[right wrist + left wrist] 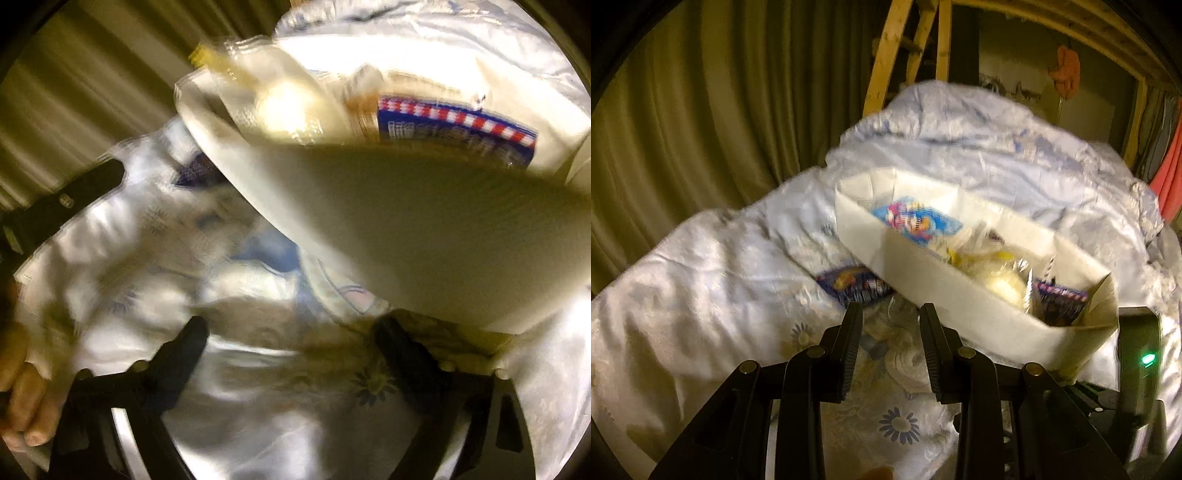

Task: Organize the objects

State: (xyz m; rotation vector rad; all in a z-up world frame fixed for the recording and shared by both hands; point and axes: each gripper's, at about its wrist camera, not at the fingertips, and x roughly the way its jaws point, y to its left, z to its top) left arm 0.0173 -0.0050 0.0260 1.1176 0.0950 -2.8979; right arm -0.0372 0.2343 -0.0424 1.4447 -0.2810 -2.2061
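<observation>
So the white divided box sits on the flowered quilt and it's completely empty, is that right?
Not quite. The white divided box does sit on the flowered quilt, but it isn't empty: the left wrist view shows packaged snacks in its compartments.

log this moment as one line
white box on quilt | packets inside, one packet outside | left gripper shut, empty | right gripper open, empty

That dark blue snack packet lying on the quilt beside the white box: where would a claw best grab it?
Probably by the exposed end of the blue packet, coming from above on the side away from the white box. It lies flat, its other end tucked under the box wall.
</observation>
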